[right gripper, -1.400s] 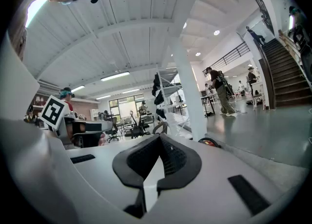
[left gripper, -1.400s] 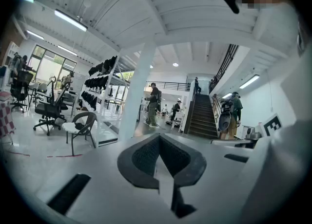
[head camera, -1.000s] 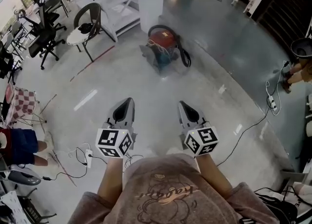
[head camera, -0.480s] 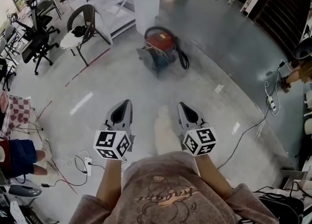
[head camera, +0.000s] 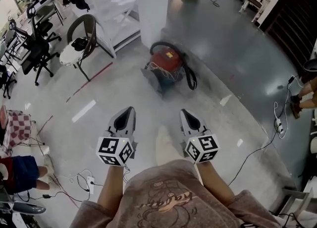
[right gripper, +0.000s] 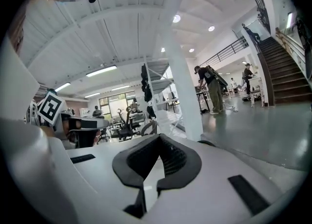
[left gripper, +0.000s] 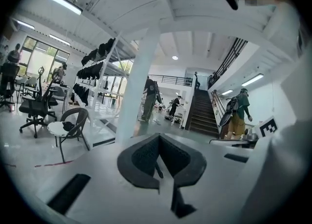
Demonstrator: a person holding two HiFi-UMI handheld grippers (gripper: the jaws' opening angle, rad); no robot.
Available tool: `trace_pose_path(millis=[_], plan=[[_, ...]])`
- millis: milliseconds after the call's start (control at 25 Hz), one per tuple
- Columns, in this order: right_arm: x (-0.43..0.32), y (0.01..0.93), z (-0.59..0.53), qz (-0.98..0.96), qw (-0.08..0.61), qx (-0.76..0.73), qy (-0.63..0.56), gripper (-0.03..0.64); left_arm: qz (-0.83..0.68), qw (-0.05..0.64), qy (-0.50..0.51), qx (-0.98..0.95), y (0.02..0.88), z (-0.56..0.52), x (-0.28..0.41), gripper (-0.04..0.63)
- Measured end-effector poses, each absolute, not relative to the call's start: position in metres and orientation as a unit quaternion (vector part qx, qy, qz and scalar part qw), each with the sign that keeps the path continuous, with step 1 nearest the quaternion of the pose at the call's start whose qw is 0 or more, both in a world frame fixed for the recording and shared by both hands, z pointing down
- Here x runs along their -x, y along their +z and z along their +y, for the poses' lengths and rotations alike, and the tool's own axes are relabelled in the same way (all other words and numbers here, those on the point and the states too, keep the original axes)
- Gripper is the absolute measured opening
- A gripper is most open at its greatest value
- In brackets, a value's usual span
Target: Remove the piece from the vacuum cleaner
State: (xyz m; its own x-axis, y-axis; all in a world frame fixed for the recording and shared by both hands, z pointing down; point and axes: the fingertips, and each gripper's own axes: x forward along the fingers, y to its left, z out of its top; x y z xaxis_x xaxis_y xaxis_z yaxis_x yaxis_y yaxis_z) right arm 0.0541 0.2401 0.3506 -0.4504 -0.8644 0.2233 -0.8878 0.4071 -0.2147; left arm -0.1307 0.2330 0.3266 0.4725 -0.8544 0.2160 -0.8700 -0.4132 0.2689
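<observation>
A red and dark canister vacuum cleaner with a black hose looped round it stands on the grey floor ahead, beside a white pillar. Both grippers are held up at waist height, well short of it. My left gripper is shut with nothing in it. My right gripper is shut too, and empty. In the left gripper view the gripper has its dark pads closed together. The right gripper view shows that gripper the same way. The vacuum is hidden in both gripper views.
A wicker chair and white shelving stand left of the pillar, office chairs further left. Cables and a power strip lie on the floor at right and near left. People stand at the edges.
The vacuum cleaner has come closer and sits lower in the head view as I walk towards it. Both grippers have stayed shut and level.
</observation>
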Motion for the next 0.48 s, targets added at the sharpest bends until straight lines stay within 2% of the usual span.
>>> trace_pose_path(millis=[480], plan=[[-0.07, 0.342, 0.052, -0.849, 0.054, -0.503, 0.156, -0.005, -0.522, 0.172, 0.021, -0.835, 0.31, 0.045, 0.117, -0.005]])
